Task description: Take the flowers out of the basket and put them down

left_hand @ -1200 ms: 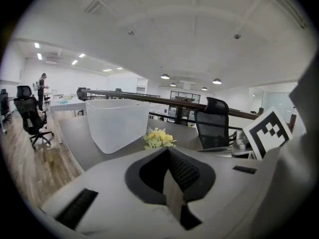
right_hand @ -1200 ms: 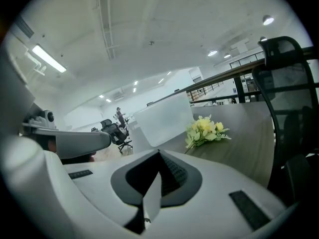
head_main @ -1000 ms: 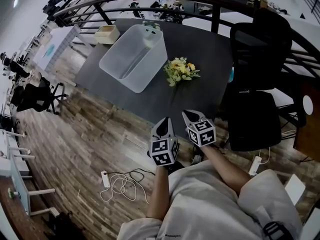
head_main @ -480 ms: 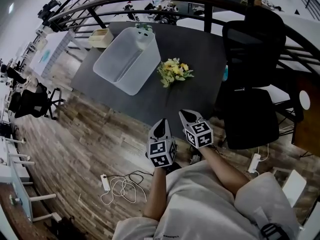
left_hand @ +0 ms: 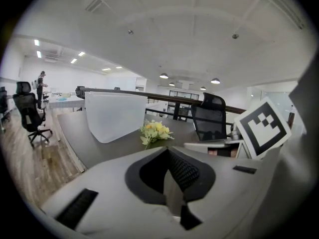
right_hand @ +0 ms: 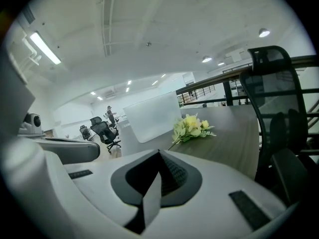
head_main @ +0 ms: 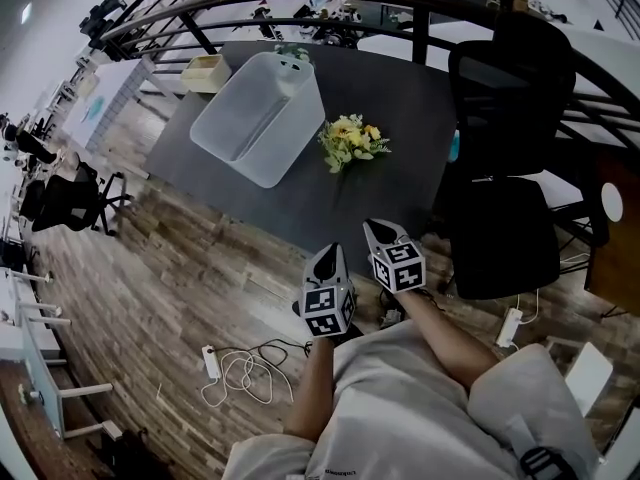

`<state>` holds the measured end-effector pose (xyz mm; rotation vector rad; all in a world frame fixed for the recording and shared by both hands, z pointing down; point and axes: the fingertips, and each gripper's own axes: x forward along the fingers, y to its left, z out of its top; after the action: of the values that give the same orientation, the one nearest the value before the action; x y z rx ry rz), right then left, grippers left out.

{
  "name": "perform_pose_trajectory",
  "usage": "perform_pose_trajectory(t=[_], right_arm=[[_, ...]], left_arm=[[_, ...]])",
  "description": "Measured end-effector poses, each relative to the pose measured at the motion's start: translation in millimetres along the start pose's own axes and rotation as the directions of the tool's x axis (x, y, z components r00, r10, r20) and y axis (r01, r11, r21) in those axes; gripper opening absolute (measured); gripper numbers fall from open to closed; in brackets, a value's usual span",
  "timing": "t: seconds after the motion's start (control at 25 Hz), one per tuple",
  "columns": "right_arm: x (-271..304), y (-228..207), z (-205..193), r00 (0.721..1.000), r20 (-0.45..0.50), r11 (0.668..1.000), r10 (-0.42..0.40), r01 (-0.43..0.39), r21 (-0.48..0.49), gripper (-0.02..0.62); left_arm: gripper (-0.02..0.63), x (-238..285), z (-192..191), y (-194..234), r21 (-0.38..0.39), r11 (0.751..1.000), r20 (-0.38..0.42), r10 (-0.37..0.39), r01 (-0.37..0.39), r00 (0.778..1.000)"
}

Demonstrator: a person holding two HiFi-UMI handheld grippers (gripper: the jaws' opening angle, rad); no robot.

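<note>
Flowers (head_main: 352, 143) lie on the dark table (head_main: 405, 158) beside the basket (head_main: 250, 118) (outside it).

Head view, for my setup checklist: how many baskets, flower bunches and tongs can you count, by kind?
Baskets: 1, the translucent basket
Flower bunches: 1, the flowers, lying outside the basket
Tongs: 2, the left tongs and the right tongs
Total: 4
</note>
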<state>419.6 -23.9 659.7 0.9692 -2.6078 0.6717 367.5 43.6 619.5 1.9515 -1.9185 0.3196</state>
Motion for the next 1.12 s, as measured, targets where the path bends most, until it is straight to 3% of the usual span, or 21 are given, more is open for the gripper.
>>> perform_pose_trajectory(t=[0.2, 0.48, 1.12], right_arm=[[-2.5, -9.6, -7.5, 0.999, -0.002, 0.999, -0.037, 0.037, -0.035, -0.002], [-6.8, -22.6, -21.5, 0.998, -0.029, 0.998, -0.063, 0.062, -0.017, -0.002], [-18.1, -10.9, -26.1, 0.999, -0.049, 0.999, -0.024, 0.022, -0.044, -0.005]], left_arm=[[0.017, 2.6, -19.1, 11.5, 0.1, 0.989, -0.013, 0.113, -0.111, 0.993], [0.017, 2.2, -27.8, 4.6, 0.023, 0.997, -0.019, 0.067, -0.067, 0.998], [0.017, -28.3, -35.2, 14.8, -0.077, 0.994, -0.033, 0.079, -0.081, 0.996]])
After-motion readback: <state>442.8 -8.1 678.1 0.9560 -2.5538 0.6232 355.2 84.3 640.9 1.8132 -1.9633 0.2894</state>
